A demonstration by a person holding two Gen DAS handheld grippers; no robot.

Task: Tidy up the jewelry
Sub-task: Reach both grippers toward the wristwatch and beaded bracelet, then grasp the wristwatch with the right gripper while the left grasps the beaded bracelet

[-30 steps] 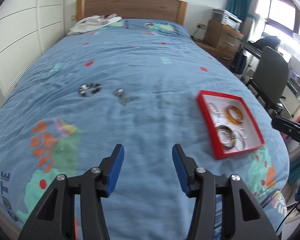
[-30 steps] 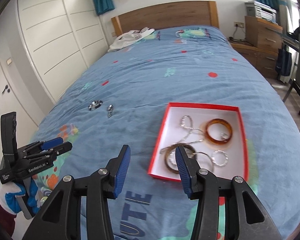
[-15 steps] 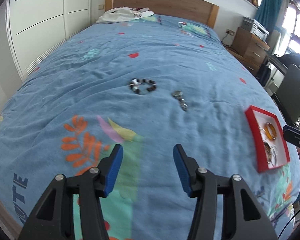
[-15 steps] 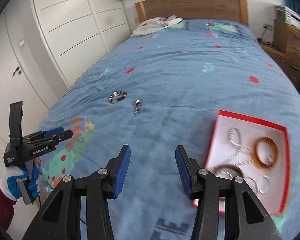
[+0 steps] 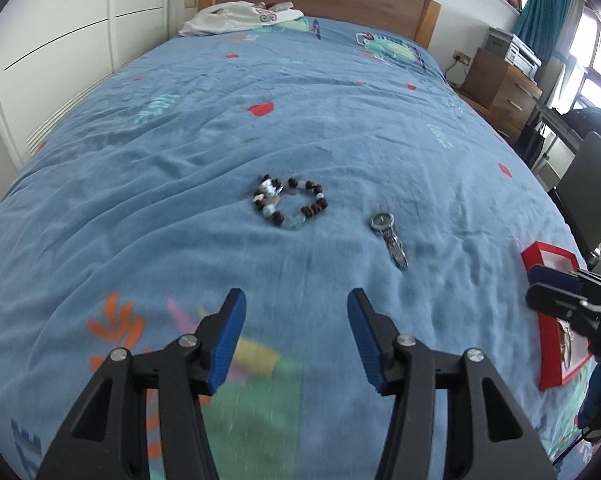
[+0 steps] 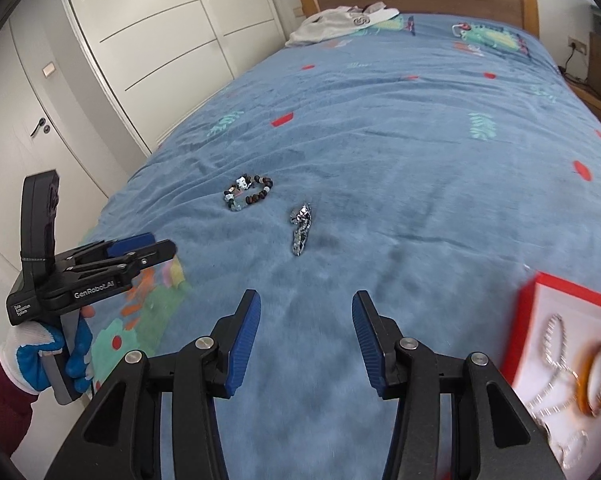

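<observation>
Mid-bed, a beaded bracelet [image 5: 290, 204] and a watch [image 5: 388, 236] await collection; both grippers, left [image 5: 296, 338] and right [image 6: 305, 340], hover part-open, empty, near the edge-side red box [image 6: 528, 308].

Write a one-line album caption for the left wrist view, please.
Open left gripper above a blue bedspread, facing a beaded bracelet and a wristwatch lying loose.
</observation>
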